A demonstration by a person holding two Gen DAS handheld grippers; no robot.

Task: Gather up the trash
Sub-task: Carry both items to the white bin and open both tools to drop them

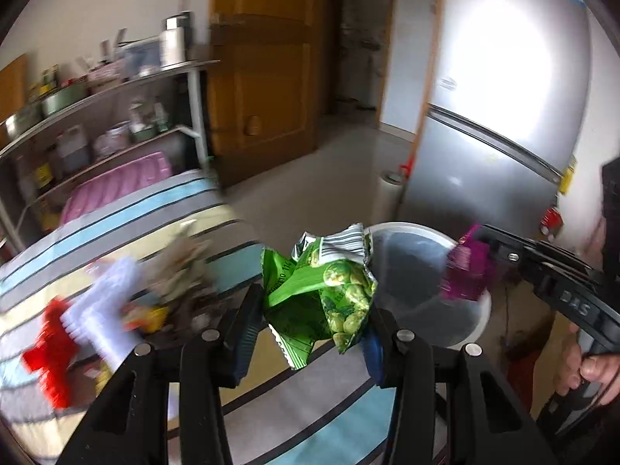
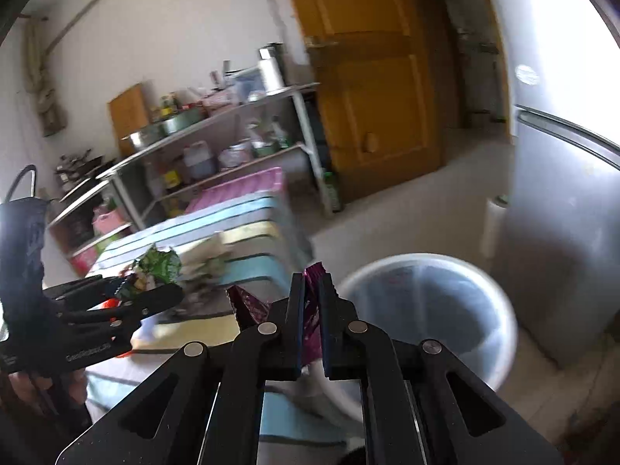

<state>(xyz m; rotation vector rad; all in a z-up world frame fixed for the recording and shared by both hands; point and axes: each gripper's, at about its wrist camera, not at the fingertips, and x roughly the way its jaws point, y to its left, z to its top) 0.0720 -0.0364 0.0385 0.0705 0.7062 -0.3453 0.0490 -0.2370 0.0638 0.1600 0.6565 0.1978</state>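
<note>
My left gripper [image 1: 310,319] squeezes a crinkly green snack bag [image 1: 323,290]. My right gripper [image 2: 312,302] pinches a shiny purple wrapper [image 2: 312,310] near the round white plastic bin [image 2: 500,306].

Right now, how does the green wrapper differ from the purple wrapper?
The green wrapper is bigger and puffed out; the purple wrapper is pinched flat and thin. The left tongs hold the green one, the right tongs the purple. Both are crumpled and near the white bin.
</note>
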